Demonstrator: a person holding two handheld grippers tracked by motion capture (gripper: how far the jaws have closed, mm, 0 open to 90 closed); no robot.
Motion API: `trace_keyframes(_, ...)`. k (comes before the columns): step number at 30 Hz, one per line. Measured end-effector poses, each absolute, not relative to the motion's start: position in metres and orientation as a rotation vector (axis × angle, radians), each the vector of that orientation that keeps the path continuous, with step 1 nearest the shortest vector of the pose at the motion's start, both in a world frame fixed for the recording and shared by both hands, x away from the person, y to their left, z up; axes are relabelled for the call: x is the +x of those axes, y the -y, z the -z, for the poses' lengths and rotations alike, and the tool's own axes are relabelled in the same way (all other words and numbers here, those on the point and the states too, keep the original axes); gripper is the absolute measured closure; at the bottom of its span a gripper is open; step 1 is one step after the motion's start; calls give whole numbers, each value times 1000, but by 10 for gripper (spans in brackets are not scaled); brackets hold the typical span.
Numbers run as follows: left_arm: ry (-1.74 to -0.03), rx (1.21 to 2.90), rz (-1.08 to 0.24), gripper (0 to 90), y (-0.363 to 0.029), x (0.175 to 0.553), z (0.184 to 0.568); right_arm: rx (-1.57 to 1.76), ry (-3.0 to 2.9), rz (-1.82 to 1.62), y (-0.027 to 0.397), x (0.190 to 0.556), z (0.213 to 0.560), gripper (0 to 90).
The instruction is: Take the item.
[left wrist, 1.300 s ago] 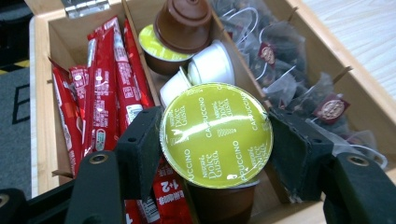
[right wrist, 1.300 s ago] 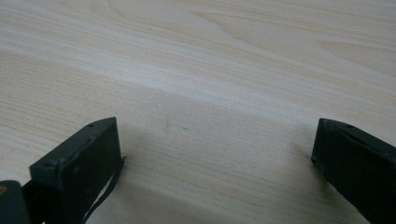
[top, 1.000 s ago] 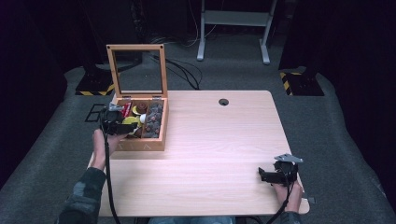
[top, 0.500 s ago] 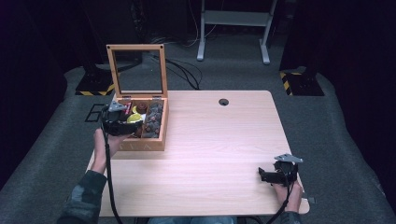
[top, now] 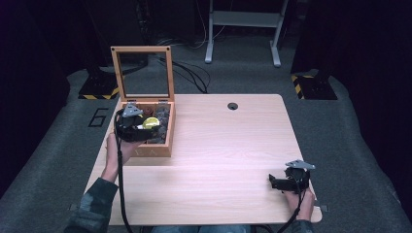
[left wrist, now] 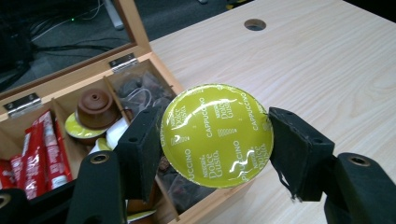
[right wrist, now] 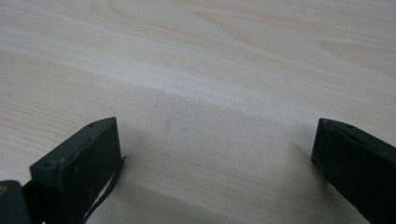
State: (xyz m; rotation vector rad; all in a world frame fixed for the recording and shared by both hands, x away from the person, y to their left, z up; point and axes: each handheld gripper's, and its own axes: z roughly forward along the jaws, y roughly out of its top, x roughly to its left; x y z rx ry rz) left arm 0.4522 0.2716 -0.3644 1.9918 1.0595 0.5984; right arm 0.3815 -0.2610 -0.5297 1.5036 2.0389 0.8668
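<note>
An open wooden box point(top: 165, 145) with a glass lid stands at the table's left. My left gripper point(top: 147, 127) hovers over it, shut on a yellow-green coffee capsule point(left wrist: 217, 134) whose foil lid reads "Cappuccino". That capsule point(top: 149, 123) is held above the box's right compartment. Inside the box point(left wrist: 140, 51) lie a brown capsule point(left wrist: 95, 106), red sachets point(left wrist: 44, 149) and dark tea bags point(left wrist: 140, 91). My right gripper point(top: 273, 181) rests near the table's front right corner, open, with only bare wood point(right wrist: 210, 116) between its jaws point(right wrist: 215, 163).
A round cable hole point(top: 232, 106) sits at the table's far edge point(left wrist: 255, 24). The table point(top: 228, 145) stretches wide between box and right gripper. Beyond the table are a white stand point(top: 243, 29), cables and black-yellow floor markers point(top: 99, 92).
The left gripper has moved right and slightly up over the box, carrying the yellow-green capsule. The right gripper has stayed still.
</note>
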Motion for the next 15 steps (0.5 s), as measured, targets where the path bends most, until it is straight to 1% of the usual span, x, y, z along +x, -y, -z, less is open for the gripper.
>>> trace_keyframes(15, -991, 2031, -569, 378, -240, 457, 362, 1502, -2040, -866, 261, 382, 530, 8)
